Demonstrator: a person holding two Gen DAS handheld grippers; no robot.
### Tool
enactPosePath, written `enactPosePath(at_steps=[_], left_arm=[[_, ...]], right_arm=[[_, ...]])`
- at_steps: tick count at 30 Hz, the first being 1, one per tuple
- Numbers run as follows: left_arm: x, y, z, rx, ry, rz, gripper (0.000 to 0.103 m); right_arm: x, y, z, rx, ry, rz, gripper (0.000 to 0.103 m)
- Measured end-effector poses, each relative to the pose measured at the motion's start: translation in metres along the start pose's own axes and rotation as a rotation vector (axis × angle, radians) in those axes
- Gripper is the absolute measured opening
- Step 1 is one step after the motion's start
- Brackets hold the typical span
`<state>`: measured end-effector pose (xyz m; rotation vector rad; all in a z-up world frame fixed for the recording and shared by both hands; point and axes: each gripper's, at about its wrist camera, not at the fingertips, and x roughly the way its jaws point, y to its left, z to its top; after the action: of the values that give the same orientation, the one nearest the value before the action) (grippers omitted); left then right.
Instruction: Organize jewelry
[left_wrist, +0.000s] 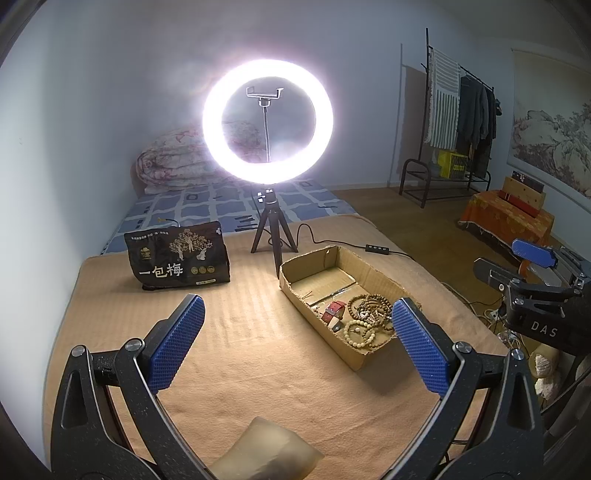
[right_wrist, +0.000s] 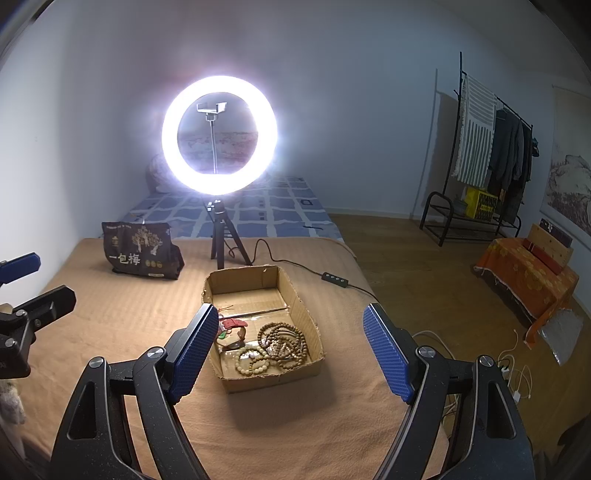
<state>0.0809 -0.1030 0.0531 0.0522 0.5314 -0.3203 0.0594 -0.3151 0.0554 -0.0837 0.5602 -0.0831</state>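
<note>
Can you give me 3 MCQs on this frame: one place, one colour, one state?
1. Where are the beads?
A. On the blanket
B. In the box's near end
C. On the dark bag

2. What colour are the pads of the right gripper?
A. Blue
B. Green
C. White

3. How do the right gripper's jaws stand?
A. Shut on a bracelet
B. Shut on nothing
C. Open, holding nothing

Key: 1 B, the bead strands lie heaped inside the box at the end nearest the grippers, the far end bare. 2 A, both pads show a blue textured face. 3 C, the jaws stand wide apart above the blanket with nothing between them.
</note>
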Motion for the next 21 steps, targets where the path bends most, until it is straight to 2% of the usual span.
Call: enactPosePath(at_steps=[21], left_arm=[[-0.0004, -0.0002, -0.0004, 0.002, -0.001, 0.001, 0.103]], right_arm=[[0.0012, 0.0000, -0.0027, -0.007, 0.009, 0.004, 0.081]])
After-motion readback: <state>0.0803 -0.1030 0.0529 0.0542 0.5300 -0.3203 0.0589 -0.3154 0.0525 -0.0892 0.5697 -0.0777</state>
